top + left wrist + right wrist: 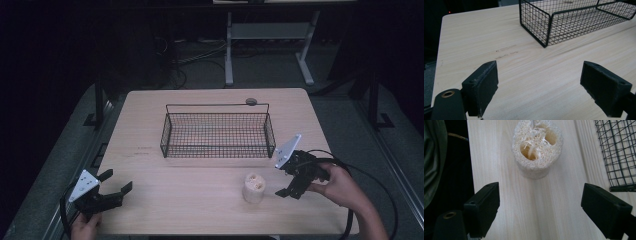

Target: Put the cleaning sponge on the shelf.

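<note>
A pale loofah piece (253,187) stands upright on the wooden table (190,205), in front of the basket's right end. My right gripper (281,180) sits just to its right, held in a hand, jaws open and pointing at it. In the right gripper view the loofah (537,147) lies ahead of the open right gripper (540,195), apart from both jaws. My left gripper (117,180) rests open near the table's front left corner with nothing in it. Its own view has the open left gripper (540,75) over bare wood.
A black wire basket (217,150) stands mid-table with nothing in it; its corner (546,32) lies ahead of the left gripper and its edge (619,152) shows at the right gripper view's right. A small round dark object (251,101) sits by the basket's back rim.
</note>
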The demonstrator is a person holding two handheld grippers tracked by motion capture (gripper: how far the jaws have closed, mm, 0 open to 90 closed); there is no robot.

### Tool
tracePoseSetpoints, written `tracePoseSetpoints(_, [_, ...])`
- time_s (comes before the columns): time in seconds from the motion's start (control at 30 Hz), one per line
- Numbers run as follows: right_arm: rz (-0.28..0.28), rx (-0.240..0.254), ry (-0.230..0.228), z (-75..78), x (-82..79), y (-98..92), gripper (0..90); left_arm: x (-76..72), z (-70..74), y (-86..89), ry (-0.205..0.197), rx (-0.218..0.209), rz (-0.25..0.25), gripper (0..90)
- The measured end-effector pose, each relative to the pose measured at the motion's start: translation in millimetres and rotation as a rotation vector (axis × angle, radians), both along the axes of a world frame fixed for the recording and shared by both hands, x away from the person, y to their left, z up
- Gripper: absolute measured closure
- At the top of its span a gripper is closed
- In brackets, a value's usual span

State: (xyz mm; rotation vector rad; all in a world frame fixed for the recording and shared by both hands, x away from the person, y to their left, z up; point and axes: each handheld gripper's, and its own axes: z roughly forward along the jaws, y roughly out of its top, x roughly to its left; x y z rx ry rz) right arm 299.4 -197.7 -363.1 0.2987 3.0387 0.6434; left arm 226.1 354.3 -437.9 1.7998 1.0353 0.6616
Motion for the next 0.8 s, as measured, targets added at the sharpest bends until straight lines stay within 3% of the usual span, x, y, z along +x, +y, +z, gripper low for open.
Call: tracePoseSetpoints(0.8, [0.051, -0.017, 0.017, 0.4, 6.2, 29.6, 15.1, -0.7, 1.0, 2.7, -0.008, -0.015, 0.009, 14.0])
